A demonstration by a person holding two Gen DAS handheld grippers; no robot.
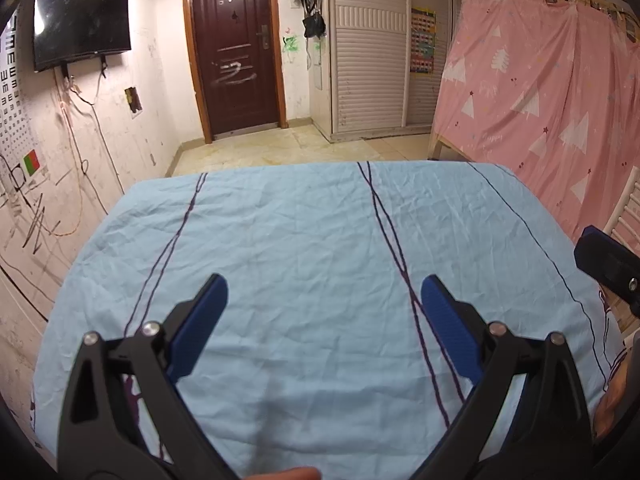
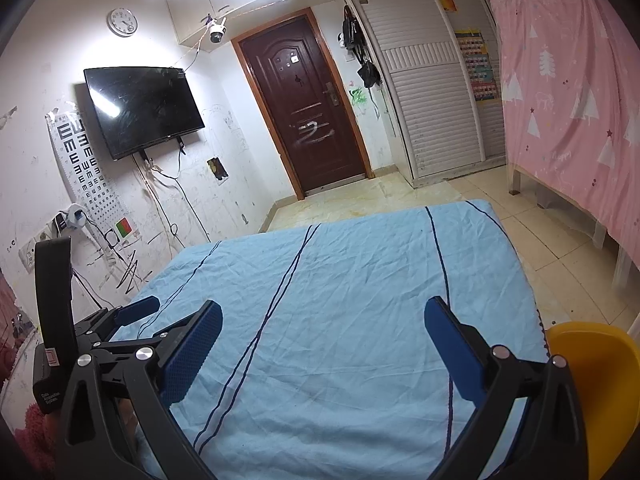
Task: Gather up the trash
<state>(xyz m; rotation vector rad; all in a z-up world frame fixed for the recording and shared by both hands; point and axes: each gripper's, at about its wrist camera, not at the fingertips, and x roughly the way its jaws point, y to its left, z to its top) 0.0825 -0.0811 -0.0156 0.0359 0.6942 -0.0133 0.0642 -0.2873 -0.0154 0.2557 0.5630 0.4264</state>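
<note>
Light-blue cloth [image 1: 320, 248], wrinkled and crossed by thin dark lines, is covering the table and filling the lower half of both views. No trash is showing on it in either view, so where the task's thing is cannot be told.

Pink curtain [image 1: 552, 92] with white tree shapes is hanging along the right side of the room. White slatted wardrobe [image 1: 370, 52] is standing beside it against the far wall. Dark brown door [image 1: 236, 44] with pale scribbles is closing off the far end, left of the wardrobe. Black television [image 2: 144, 110] is hanging on the marked-up left wall, with an eye chart [image 2: 86, 168] pinned just beside it and a round clock [image 2: 122, 22] above.

Yellow chair [image 2: 592, 380] is sitting at the table's right edge, in the right wrist view only.

Left gripper [image 1: 324, 316] is hovering over the cloth, its blue fingers [image 1: 204, 320] standing wide apart and holding nothing. Right gripper [image 2: 323, 336] is hovering likewise, blue fingers [image 2: 452, 352] spread and holding nothing. Each gripper is showing at the edge of the other's view.
</note>
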